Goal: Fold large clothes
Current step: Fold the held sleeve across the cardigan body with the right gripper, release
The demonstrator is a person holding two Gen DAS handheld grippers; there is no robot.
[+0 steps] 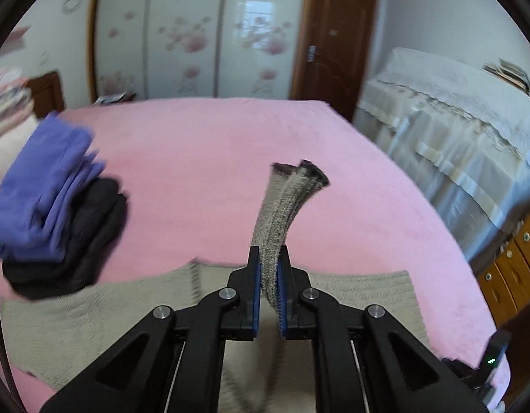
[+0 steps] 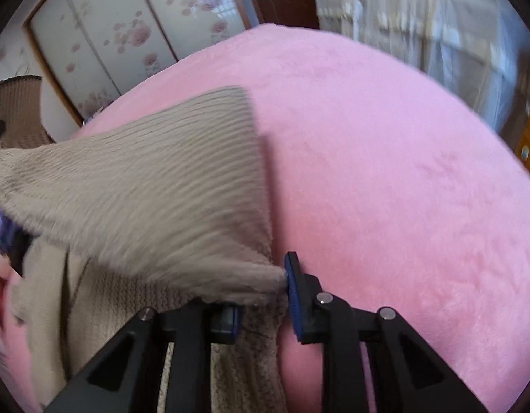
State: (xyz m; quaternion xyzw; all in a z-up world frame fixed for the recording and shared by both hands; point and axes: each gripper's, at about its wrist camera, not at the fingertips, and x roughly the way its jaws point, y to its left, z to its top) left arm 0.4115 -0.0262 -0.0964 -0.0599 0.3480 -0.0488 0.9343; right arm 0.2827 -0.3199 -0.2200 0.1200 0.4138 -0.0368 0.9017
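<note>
A beige ribbed knit sweater [image 1: 103,313] lies on the pink bed [image 1: 210,158] below my left gripper [image 1: 269,258]. The left gripper is shut on a bunched part of the sweater [image 1: 282,213], which sticks up and forward past the fingertips with a dark edge at its end. In the right wrist view the sweater [image 2: 155,179] is lifted and stretched to the left. My right gripper [image 2: 265,285] is shut on its corner, with the left finger hidden under the fabric. The pink bed [image 2: 385,172] fills the right side.
A stack of folded clothes, purple [image 1: 48,186] on top of black [image 1: 82,241], sits on the bed at the left. A covered cabinet [image 1: 454,130] stands beyond the bed's right edge. A wardrobe [image 1: 196,31] and a brown door [image 1: 334,41] are behind.
</note>
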